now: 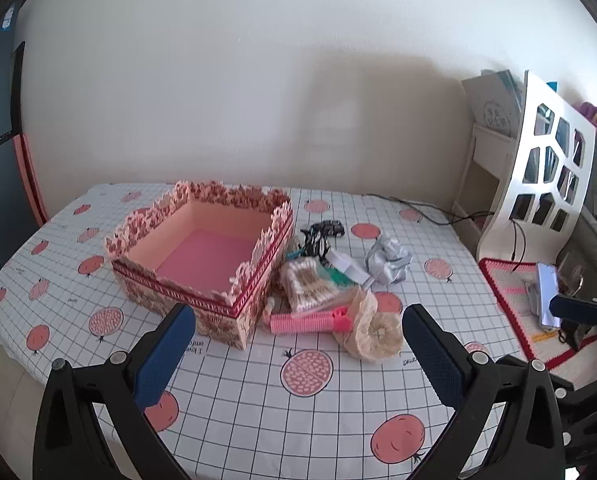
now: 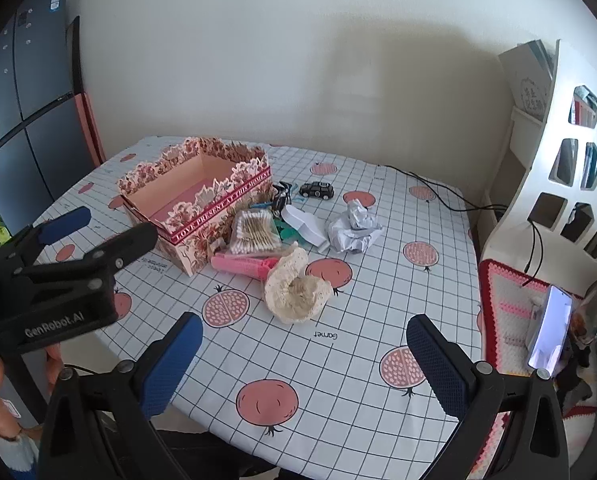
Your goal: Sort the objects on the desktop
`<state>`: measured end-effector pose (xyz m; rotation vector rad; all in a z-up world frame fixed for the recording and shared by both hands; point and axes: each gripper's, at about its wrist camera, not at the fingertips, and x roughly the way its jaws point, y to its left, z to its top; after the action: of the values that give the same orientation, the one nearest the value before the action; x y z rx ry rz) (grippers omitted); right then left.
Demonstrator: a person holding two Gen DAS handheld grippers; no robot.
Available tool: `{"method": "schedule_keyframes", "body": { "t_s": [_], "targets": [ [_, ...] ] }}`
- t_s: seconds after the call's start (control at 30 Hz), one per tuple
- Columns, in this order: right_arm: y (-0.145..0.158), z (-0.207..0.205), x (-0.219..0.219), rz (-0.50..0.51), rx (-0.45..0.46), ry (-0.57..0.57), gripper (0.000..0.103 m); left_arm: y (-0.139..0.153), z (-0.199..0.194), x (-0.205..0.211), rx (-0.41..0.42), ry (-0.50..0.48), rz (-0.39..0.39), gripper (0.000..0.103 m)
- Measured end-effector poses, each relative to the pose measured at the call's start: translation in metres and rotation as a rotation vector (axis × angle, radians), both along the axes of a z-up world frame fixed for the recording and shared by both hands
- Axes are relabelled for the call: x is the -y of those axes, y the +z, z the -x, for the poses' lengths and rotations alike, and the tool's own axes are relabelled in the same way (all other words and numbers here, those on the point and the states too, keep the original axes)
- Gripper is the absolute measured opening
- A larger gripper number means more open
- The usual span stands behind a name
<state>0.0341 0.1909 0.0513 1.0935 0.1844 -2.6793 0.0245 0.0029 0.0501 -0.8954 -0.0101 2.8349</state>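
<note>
An empty floral pink box stands on the table, left of a pile: a bag of cotton swabs, a pink comb, a beige lace bundle, crumpled paper, a white box and a black toy car. My left gripper is open and empty, just short of the pile. My right gripper is open and empty, nearer the table's front edge.
The table has a white grid cloth with pomegranates. A white chair with a crocheted cushion and a phone stands at the right. A black cable runs off the back. The left gripper's body shows in the right view.
</note>
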Motion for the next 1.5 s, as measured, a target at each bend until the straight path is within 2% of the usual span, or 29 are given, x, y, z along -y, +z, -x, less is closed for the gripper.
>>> {"method": "schedule_keyframes", "body": {
  "t_s": [0.3, 0.47, 0.63, 0.8, 1.0, 1.17, 1.4, 1.5],
  "targets": [
    [0.02, 0.001, 0.002, 0.003, -0.048, 0.008, 0.103, 0.043, 0.007, 0.012, -0.08, 0.012, -0.053, 0.103],
    [0.044, 0.016, -0.002, 0.016, -0.074, -0.006, 0.103, 0.075, 0.023, 0.016, -0.125, 0.028, -0.061, 0.103],
    [0.083, 0.043, -0.01, 0.061, -0.129, -0.048, 0.103, 0.106, 0.05, 0.023, -0.102, 0.05, -0.116, 0.103],
    [0.1, 0.072, -0.015, 0.135, -0.131, -0.054, 0.103, 0.118, 0.077, 0.02, -0.081, 0.051, -0.171, 0.103],
    [0.072, 0.122, -0.022, 0.164, -0.039, -0.127, 0.103, 0.095, 0.116, 0.005, 0.013, 0.083, -0.202, 0.103],
    [0.045, 0.161, -0.036, 0.178, 0.04, -0.191, 0.103, 0.064, 0.147, -0.011, 0.119, 0.106, -0.219, 0.103],
    [0.014, 0.206, -0.063, 0.221, 0.102, -0.274, 0.103, 0.014, 0.187, -0.027, 0.286, 0.182, -0.279, 0.103],
    [-0.006, 0.225, -0.077, 0.254, 0.147, -0.315, 0.103, -0.007, 0.2, -0.036, 0.342, 0.206, -0.267, 0.103]
  ]
}}
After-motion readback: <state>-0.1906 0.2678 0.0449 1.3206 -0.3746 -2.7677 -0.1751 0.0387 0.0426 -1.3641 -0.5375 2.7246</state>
